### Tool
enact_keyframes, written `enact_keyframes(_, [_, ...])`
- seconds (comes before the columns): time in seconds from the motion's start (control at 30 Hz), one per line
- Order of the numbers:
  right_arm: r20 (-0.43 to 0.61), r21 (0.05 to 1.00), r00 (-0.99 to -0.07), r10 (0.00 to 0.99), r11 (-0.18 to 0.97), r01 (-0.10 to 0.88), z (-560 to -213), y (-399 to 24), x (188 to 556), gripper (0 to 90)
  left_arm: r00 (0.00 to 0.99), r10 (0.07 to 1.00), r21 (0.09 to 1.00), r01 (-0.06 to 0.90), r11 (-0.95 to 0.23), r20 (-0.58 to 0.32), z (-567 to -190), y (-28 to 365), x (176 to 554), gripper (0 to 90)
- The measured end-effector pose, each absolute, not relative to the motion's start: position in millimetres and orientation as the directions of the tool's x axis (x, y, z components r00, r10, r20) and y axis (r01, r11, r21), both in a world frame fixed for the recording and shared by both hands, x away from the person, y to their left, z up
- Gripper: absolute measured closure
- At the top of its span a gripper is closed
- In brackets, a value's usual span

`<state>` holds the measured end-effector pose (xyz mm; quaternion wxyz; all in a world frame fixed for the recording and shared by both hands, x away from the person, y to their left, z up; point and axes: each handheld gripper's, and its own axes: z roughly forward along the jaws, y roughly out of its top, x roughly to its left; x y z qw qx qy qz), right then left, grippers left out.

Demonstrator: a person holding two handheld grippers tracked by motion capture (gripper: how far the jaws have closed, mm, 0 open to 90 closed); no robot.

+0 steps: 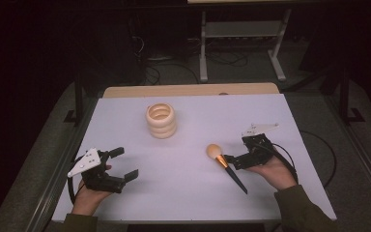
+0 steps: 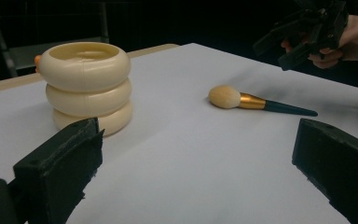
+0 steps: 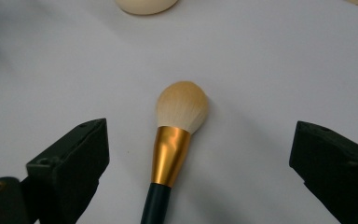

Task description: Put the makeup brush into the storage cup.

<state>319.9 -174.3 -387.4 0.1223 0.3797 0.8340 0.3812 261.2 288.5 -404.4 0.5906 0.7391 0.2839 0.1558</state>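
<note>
Right gripper [image 1: 232,161] hovers low over the brush [image 1: 225,167] with its 2 jaws spread wide and nothing pressed between them; in the right gripper view the brush [image 3: 173,149] lies on the desk [image 3: 270,74] in the gap, the gold collar about midway between the black jaws and clear of both, the dark handle running back under the gripper. From the high view the brush rests near the right middle of the white desk [image 1: 183,193], bristle head pointing up and left toward the stack of 3 cream rings [image 1: 161,121], which stands well apart from it. It looks light and slim, so it should lift with little force. The bristle head is soft and would squash or splay if pinched, and the lacquered handle is probably smooth and thin enough to roll or slip. The gold collar seems the best hold: stiff, a little wider than the handle, and close to the balance point. Left gripper [image 1: 125,166] rests at the near left of the desk, jaws also apart and empty, with the rings [image 2: 88,84] and brush [image 2: 256,101] ahead of it.
</note>
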Motion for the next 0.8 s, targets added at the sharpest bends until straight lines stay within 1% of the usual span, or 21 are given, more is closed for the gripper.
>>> enact_keyframes(0.1, [0.099, 0.702, -0.678, 0.729, 0.431, 0.566, -387, -169, 322, 5.3, 0.789, 0.605, 0.961, 0.236, -0.141, -0.106, -404, 288, 261, 1.2])
enact_keyframes(0.5, [0.094, 0.663, -0.684, 0.723, 0.468, 0.585, -389, -159, 330, 6.7, 0.789, 0.604, 0.961, 0.24, -0.139, -0.11, -405, 289, 261, 1.2])
enact_keyframes(0.67, [0.091, 0.652, -0.691, 0.717, 0.482, 0.586, -393, -151, 334, 11.1, 0.789, 0.604, 0.961, 0.24, -0.137, -0.111, -405, 289, 262, 1.2])
enact_keyframes(0.8, [0.102, 0.634, -0.686, 0.721, 0.484, 0.603, -396, -147, 336, 12.7, 0.789, 0.605, 0.961, 0.241, -0.137, -0.111, -405, 290, 262, 1.2])
